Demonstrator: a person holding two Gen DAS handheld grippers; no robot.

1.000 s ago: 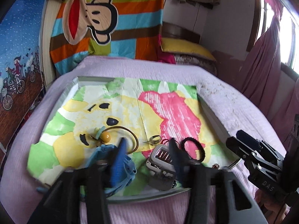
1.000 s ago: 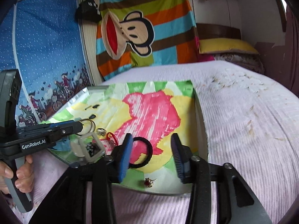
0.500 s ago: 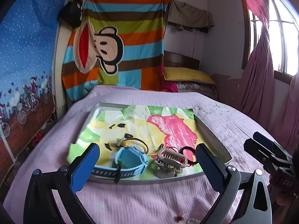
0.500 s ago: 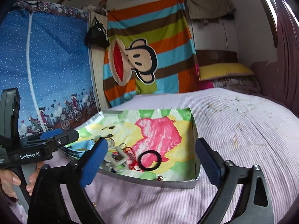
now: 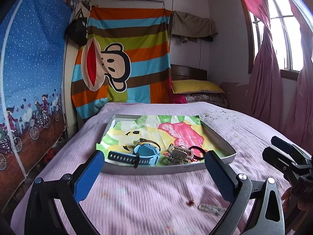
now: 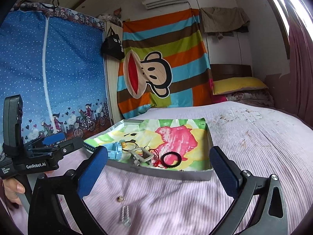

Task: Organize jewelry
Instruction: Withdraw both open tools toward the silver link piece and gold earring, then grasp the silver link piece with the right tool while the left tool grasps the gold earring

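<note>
A shallow grey tray with a bright cartoon liner rests on the pink bedspread. In it lie a blue watch, a beige hair clip and a black hair tie. My left gripper hovers before the tray's near rim, open wide and empty. From the right wrist view the tray holds the watch, the clip and the hair tie. My right gripper stands short of the tray, its jaws opening with nothing between them.
On the bedspread in front of the tray lie a small red earring, a silver chain and a gold earring. A striped monkey blanket hangs behind, a blue wardrobe cover at left, pink curtains at right. A hand holds each gripper's handle.
Both grippers have backed away from the tray and spread from nearly closed to wide. The watch and clip stay in the tray. Small pieces on the bedspread have come into view.
</note>
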